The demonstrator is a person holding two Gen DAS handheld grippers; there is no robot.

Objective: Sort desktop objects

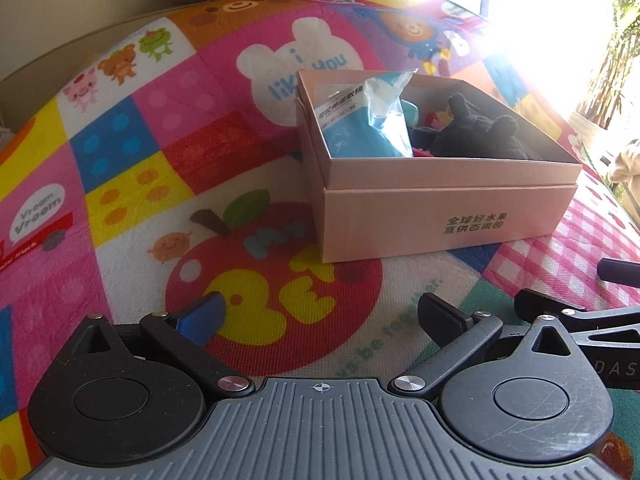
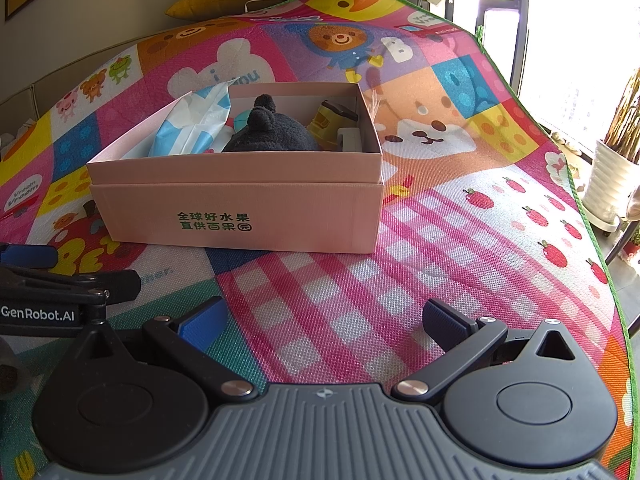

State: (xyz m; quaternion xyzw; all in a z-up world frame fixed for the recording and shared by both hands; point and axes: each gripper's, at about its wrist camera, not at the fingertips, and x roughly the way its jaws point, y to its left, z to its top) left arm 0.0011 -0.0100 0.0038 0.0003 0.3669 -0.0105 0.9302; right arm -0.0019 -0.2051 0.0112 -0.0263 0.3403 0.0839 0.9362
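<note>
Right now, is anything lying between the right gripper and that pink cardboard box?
No. In the right wrist view, only bare pink-checked play mat lies between the open right gripper and the pink cardboard box.

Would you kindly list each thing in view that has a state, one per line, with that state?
Pink box: lid off, open top, resting flat on the play mat.
Blue and white packet: inside the box, leaning against its left end, top poking above the rim.
Dark plush toy: inside the box, mid-way along.
Yellow toy: inside the box, right end.
Left tool: open, empty.
Right tool: open, empty.
</note>
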